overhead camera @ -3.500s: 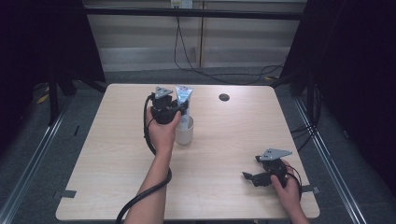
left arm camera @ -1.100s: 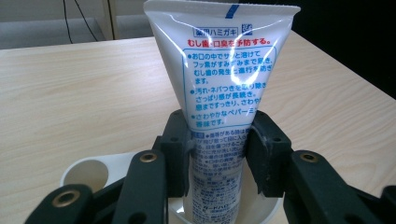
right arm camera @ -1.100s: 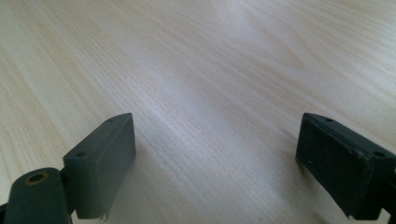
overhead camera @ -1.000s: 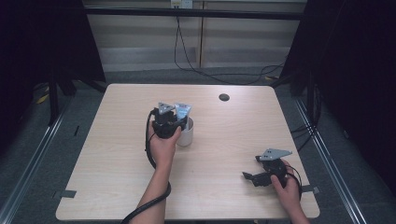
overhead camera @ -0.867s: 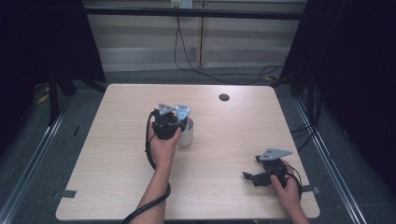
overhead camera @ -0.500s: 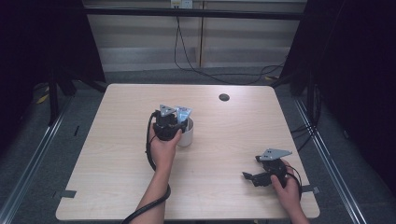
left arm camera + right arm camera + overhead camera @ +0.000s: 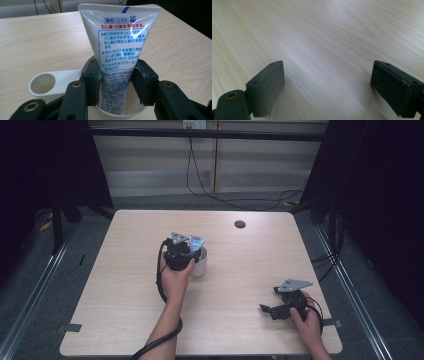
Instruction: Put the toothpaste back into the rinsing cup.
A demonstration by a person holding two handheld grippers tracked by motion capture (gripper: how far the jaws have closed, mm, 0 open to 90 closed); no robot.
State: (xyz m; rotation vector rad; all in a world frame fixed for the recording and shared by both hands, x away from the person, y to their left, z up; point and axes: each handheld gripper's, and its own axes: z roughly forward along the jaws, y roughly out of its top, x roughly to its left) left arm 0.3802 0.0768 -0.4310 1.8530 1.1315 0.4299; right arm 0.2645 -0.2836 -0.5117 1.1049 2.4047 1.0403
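A white toothpaste tube [image 7: 120, 37] with blue and red print stands upright in a white cup [image 7: 42, 83] that has a ring handle. My left gripper [image 7: 117, 80] is shut on the tube, one jaw on each side, just above the cup's rim. In the high view the cup [image 7: 201, 266] stands near the table's middle, and the left gripper [image 7: 192, 251] sits over it with the tube's top [image 7: 197, 241] poking out. My right gripper [image 7: 265, 309] rests low at the front right, open wide over bare wood [image 7: 327, 87].
A small dark round disc [image 7: 240, 224] lies near the back edge of the wooden table [image 7: 115, 285]. Cables run over the floor behind the table. Dark frames stand to the left and right.
The left gripper has come down and toward the person with the tube, which has sunk lower into the cup. The right gripper has not moved.
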